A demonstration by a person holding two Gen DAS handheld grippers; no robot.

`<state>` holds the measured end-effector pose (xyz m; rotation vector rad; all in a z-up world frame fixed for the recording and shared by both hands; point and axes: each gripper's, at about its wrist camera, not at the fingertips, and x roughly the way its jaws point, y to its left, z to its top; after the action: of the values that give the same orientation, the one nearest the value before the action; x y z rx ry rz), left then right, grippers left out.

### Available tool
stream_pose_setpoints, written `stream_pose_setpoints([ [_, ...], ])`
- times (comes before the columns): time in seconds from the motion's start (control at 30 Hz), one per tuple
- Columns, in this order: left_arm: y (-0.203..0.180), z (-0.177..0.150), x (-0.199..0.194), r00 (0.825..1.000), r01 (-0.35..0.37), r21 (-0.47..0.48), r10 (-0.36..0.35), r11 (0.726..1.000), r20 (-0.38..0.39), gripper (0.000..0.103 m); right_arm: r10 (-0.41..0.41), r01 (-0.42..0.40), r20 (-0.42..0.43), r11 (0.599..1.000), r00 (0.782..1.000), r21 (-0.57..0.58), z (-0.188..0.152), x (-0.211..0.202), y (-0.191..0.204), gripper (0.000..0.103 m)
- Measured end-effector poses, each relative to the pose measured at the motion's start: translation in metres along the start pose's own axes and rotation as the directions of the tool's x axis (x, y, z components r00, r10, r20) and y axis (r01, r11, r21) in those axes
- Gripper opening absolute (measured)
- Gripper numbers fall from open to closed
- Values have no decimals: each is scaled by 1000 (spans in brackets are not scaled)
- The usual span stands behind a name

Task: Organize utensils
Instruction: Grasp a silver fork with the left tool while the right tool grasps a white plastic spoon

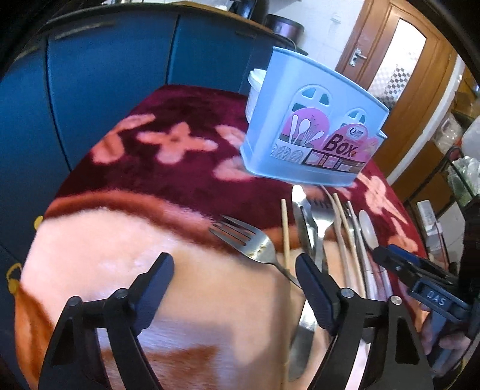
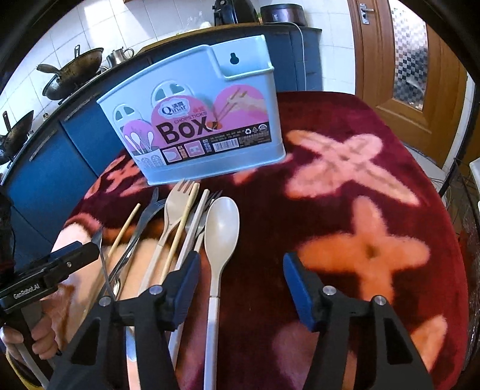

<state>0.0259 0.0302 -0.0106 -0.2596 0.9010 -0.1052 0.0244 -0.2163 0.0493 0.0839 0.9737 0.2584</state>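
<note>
Fuzzy red flowered surface (image 2: 375, 192), blue box (image 2: 192, 126) up top. Right hand-held gripper (image 2: 241, 267) jaws apart around the beige spoon (image 2: 220, 237), not pinching; bowl points up-frame. Left hand-held gripper (image 1: 234, 270) spread wide, empty, metal fork (image 1: 249, 240) just ahead, tines pointing upper left.

I'm looking at a home kitchen: blackened woks (image 2: 70, 76) and a metal kettle (image 2: 119, 56) sit on a counter over blue cabinets (image 1: 114, 57), white wall tiles (image 2: 144, 27) behind, a wooden door (image 2: 417, 69) with patterned glass to the right, a flowered plush cloth (image 2: 360, 186) on the table.
</note>
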Motion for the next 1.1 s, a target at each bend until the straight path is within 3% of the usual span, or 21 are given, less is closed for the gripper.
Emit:
stream_pose_setpoints([
  [0.07, 0, 2, 1, 1000, 23, -12, -23, 1000, -13, 78, -5, 5, -12, 1000, 1000, -5, 3, 2, 1, 54],
  [0.3, 3, 11, 8, 987, 148, -76, -152, 986, -58, 41, 42, -42, -56, 999, 998, -16, 15, 13, 8, 25],
  [0.43, 11, 17, 15, 976, 200, -128, -208, 971, -57, 25, 60, -62, -68, 998, 996, -19, 20, 17, 10, 25],
  [0.6, 16, 22, 24, 963, 249, -165, -262, 954, -61, 19, 108, -107, -90, 994, 990, 22, 26, 24, 4, 25],
  [0.9, 11, 36, 34, 956, 275, -117, -284, 954, -69, 9, 122, -119, -121, 993, 985, 26, 36, 32, 4, 25],
  [1.07, 12, 43, 32, 947, 307, -64, -312, 949, -73, 9, 132, -128, -116, 991, 984, 46, 37, 30, 0, 22],
  [1.1, 12, 44, 31, 947, 310, -51, -313, 949, -74, 9, 133, -127, -108, 990, 985, 54, 37, 29, -1, 16],
])
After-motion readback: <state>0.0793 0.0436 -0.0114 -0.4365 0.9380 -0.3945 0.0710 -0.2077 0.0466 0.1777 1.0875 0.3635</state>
